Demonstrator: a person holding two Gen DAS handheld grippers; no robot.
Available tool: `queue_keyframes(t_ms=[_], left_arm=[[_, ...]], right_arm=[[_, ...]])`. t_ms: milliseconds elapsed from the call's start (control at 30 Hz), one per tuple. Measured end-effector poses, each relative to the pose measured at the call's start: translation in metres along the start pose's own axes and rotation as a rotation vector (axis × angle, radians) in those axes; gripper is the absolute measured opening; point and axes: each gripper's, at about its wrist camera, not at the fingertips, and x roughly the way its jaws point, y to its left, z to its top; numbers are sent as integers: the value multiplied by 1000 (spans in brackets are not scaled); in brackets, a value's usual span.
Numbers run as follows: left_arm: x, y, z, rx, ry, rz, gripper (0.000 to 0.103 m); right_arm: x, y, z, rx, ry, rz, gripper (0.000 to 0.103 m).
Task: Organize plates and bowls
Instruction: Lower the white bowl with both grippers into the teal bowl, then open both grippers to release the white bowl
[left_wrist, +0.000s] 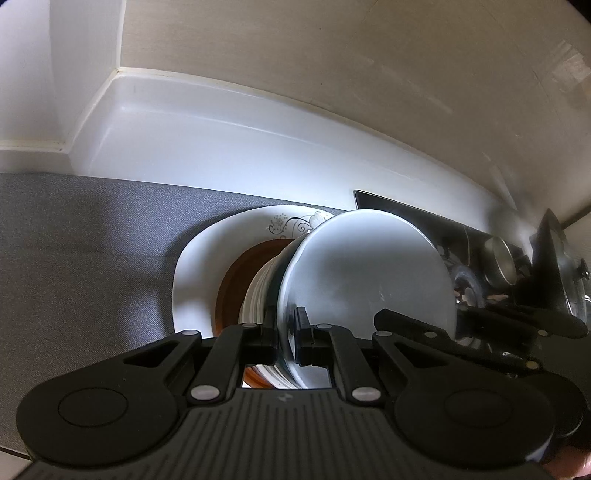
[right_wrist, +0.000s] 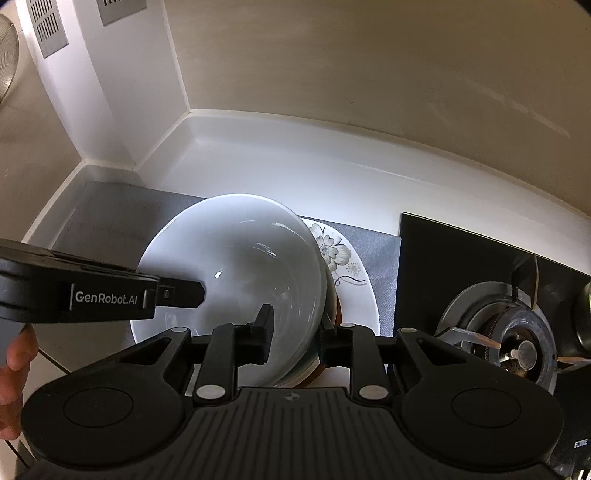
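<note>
A white bowl (left_wrist: 369, 277) is tilted above a stack of dishes, and my left gripper (left_wrist: 286, 325) is shut on its near rim. Under it are more white bowls (left_wrist: 255, 295), a brown plate (left_wrist: 236, 273) and a large flowered white plate (left_wrist: 199, 254). In the right wrist view my right gripper (right_wrist: 297, 332) straddles the right rim of the same bowl (right_wrist: 240, 251). One finger is inside the bowl and one outside, and the inner pad stands off the rim. The left gripper (right_wrist: 177, 291) reaches in from the left. The flowered plate (right_wrist: 351, 266) shows behind the bowl.
The dishes stand on a grey mat (left_wrist: 92, 240) on a white counter (left_wrist: 221, 147) that meets the wall in a corner. A black gas stove (right_wrist: 498, 332) with a burner lies right of the mat, with metal pots (left_wrist: 502, 262) on it. A person's hand (right_wrist: 14, 362) holds the left gripper.
</note>
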Motion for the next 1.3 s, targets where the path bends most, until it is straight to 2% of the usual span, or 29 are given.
queue_keyframes(t_ms=[300, 367, 433, 700, 800, 867, 1033, 1133, 1167, 1233, 1300], left_arm=[[4, -1, 0, 5, 12, 2, 8], [5, -3, -1, 9, 11, 4, 13], [6, -5, -1, 13, 7, 22, 14], [7, -9, 0, 7, 12, 50, 16], [4, -9, 1, -2, 14, 30, 28], [2, -12, 3, 4, 9, 11, 46], [-7, -22, 5, 27, -1, 16, 61], [-10, -23, 5, 21, 14, 13, 64], [-12, -25, 5, 26, 12, 29, 75], [-18, -27, 6, 37, -17, 78, 92], [-19, -21, 11, 4, 0, 56, 92]], right_arm=[[-5, -6, 1, 28, -7, 20, 28], [-7, -11, 0, 44, -17, 31, 31], [-8, -13, -2, 46, -28, 20, 34], [-4, -27, -1, 83, -21, 24, 35], [-4, -29, -1, 91, -25, 32, 36], [-5, -30, -2, 96, -29, 37, 36], [-7, -31, -2, 109, -41, 38, 37], [-8, -35, -3, 120, -43, 47, 37], [-7, -35, -4, 121, -43, 48, 37], [-8, -36, -4, 122, -45, 51, 37], [-7, -38, -5, 129, -48, 55, 38]])
